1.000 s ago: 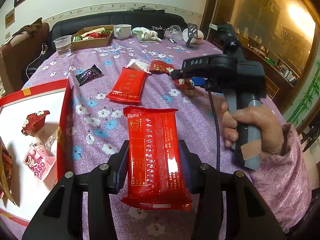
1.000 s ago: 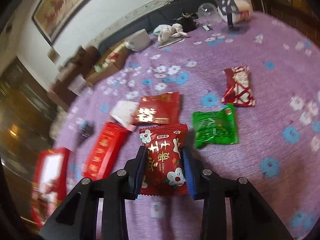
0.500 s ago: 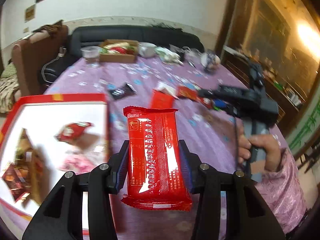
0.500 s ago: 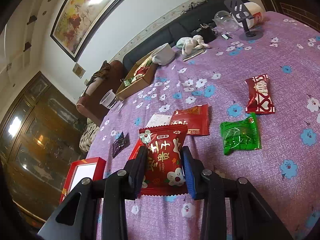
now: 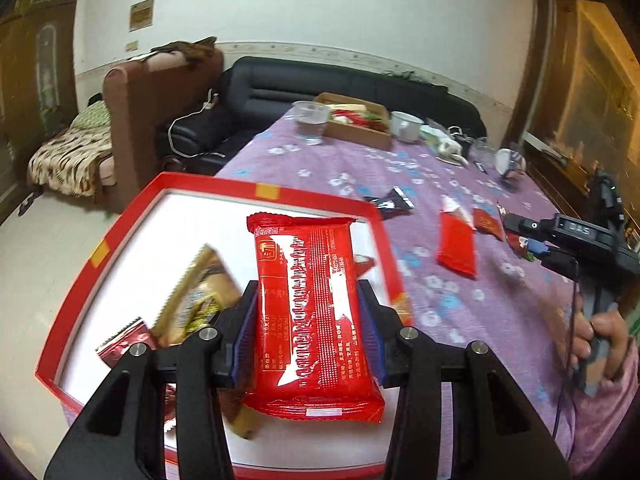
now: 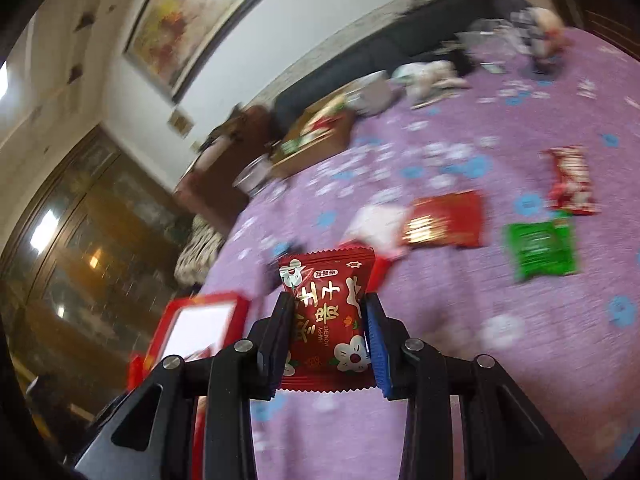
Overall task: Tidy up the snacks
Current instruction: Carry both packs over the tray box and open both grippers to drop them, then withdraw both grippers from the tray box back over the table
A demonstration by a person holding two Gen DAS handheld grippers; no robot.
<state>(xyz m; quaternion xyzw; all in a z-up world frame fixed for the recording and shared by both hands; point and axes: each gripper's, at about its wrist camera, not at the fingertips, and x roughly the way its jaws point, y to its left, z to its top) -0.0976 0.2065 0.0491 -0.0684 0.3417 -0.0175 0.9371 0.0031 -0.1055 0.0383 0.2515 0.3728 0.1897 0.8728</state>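
Moved over the red box (image 5: pixel 120 236), wafer pack (image 5: pixel 312 312) between fingers (image 5: pixel 370 336).

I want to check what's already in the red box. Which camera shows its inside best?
The left wrist view. It looks down into the red box, showing its white floor and several wrapped snacks, partly hidden by the held red packet. The right wrist view catches only a blurred corner of the box, contents unreadable.

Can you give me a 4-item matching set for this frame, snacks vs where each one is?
Things:
1. long red wafer pack
2. flower-print red packet
3. green packet
4. gold-edged packet

Places:
A. lying in the red box
B. loose on the purple tablecloth
C. clamped in the left gripper
D. clamped in the right gripper

Pairs: 1-C, 2-D, 3-B, 4-A
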